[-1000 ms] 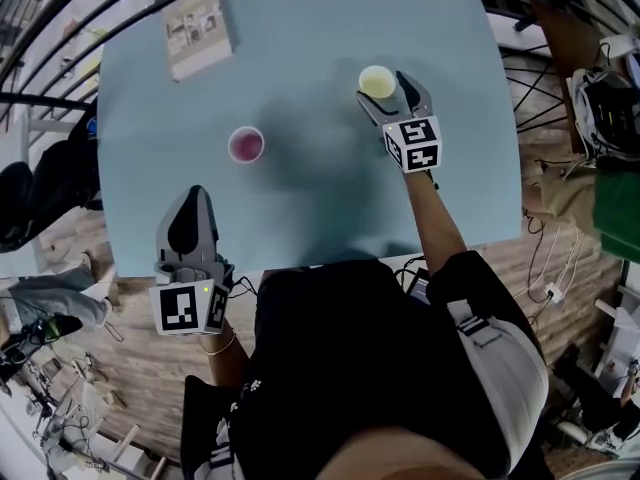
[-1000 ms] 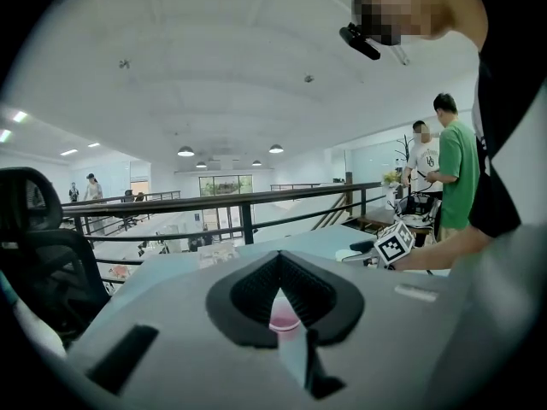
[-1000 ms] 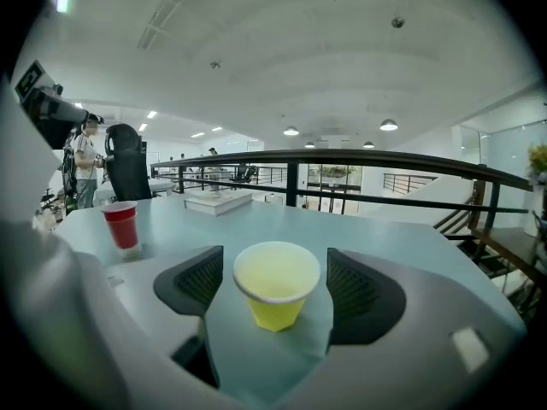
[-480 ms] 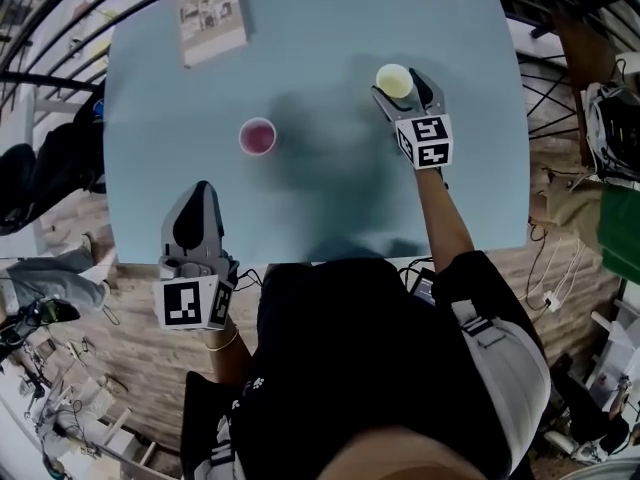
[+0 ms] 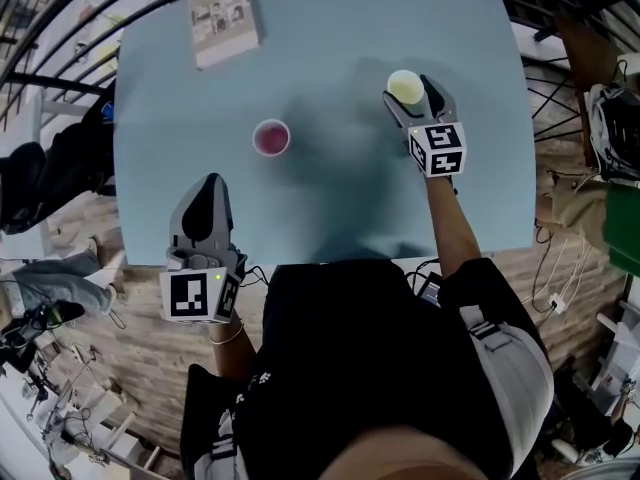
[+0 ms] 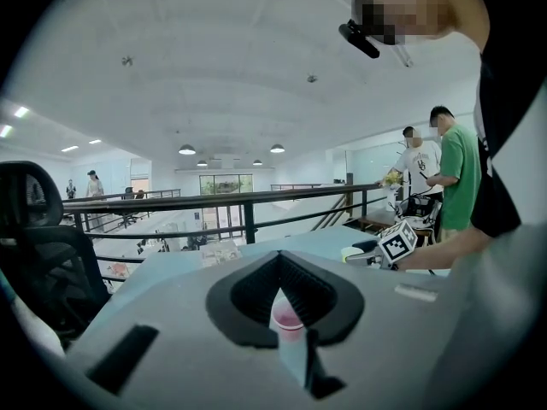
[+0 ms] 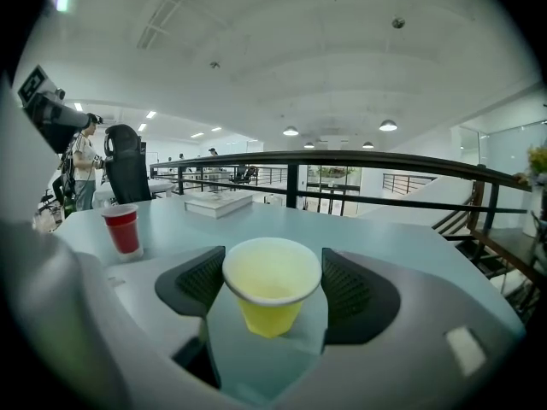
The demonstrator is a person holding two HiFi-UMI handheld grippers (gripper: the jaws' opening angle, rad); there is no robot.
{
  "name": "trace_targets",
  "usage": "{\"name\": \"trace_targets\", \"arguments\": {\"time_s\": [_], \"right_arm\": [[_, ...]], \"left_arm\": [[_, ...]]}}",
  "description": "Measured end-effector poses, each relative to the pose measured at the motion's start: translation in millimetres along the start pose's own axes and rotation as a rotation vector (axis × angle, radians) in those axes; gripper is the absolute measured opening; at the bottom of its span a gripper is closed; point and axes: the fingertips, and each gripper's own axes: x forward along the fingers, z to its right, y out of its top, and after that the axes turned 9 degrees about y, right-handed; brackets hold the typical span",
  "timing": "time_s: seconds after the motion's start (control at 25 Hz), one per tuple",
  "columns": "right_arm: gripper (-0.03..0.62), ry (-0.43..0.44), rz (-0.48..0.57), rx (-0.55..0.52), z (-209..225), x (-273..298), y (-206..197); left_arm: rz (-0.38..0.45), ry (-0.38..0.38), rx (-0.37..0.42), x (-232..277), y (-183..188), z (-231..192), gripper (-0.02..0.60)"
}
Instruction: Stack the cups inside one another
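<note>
gripping the yellow cup (image 5: 405,87) at the rim, your right gripper (image 5: 412,94); left gripper (image 5: 205,194) pinched together, empty, red cup (image 5: 271,137) ahead; book (image 5: 223,18) cover print too small to read.

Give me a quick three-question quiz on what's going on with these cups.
1. What is the right gripper shut on? A) a book B) the yellow cup C) nothing
2. True or false: the red cup is already inside the yellow cup.
3. Fill in: the left gripper is shut and holds ___.

Key: 1 B; 2 false, the two are apart on the table; 3 nothing.
</note>
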Motion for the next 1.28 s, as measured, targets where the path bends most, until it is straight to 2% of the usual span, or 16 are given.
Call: {"name": "trace_targets", "arguments": {"time_s": [0.24, 0.64, 1.28], "right_arm": [[0.364, 0.016, 0.042, 0.008, -22.3, -7.4, 18.1], [0.364, 0.099, 0.086, -0.018, -69.2, 2.7, 53.4], [0.362, 0.256, 0.149, -0.067, -161.7, 32.7, 103.2]], "left_arm": [[0.019, -0.017, -0.003, -0.2, 4.9, -7.0, -0.015], [0.041, 0.005, -0.018, -12.7, 7.0, -29.6, -0.015], [0.059, 0.093, -0.065, -52.0, -5.1, -82.7, -0.015]]}}
